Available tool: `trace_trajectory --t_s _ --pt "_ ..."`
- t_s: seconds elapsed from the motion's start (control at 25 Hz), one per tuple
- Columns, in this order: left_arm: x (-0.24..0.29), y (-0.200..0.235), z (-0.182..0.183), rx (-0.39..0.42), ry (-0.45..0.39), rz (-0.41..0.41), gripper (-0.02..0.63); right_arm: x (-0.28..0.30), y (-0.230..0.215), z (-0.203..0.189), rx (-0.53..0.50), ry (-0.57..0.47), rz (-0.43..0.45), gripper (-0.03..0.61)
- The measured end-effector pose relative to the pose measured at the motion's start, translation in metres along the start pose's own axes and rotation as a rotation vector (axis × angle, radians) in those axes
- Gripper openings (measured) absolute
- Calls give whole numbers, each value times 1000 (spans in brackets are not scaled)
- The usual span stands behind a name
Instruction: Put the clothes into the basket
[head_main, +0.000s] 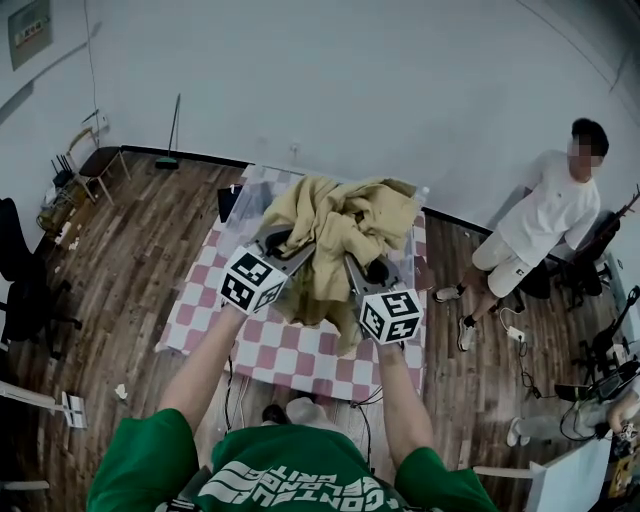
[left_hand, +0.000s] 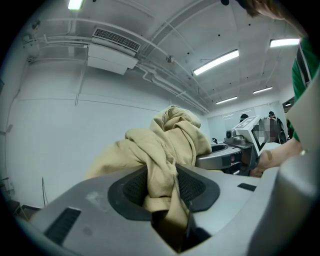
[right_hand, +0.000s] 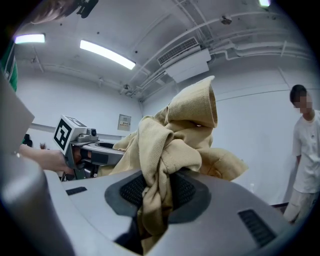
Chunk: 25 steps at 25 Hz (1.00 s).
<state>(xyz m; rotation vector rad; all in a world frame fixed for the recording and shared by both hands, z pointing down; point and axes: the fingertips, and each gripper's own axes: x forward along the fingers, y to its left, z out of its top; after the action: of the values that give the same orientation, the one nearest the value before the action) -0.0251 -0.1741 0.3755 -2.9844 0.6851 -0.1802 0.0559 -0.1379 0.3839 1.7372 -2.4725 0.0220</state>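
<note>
A tan garment (head_main: 335, 225) hangs bunched in the air above the checkered table (head_main: 300, 350), held up by both grippers. My left gripper (head_main: 283, 243) is shut on a fold of the tan garment (left_hand: 165, 150), which is pinched between its dark pads (left_hand: 135, 187). My right gripper (head_main: 360, 268) is shut on another fold of the tan garment (right_hand: 175, 145), squeezed between its pads (right_hand: 187, 192). Each gripper view looks up toward the ceiling, with the other gripper beside the cloth. No basket shows in any view.
A person in a white shirt (head_main: 545, 225) stands at the right near the wall. A chair (head_main: 95, 160) and a broom (head_main: 172, 135) stand at the back left. Cables and bags (head_main: 590, 390) lie on the wooden floor at the right.
</note>
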Motion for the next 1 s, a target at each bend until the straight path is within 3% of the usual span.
trace_trajectory --t_s 0.44,1.0 --pt "41 47 54 77 -46 10 137 41 -43 56 -45 -66 -22 100" --pt "118 107 81 102 -67 26 135 106 -116 85 -82 -94 -40 98"
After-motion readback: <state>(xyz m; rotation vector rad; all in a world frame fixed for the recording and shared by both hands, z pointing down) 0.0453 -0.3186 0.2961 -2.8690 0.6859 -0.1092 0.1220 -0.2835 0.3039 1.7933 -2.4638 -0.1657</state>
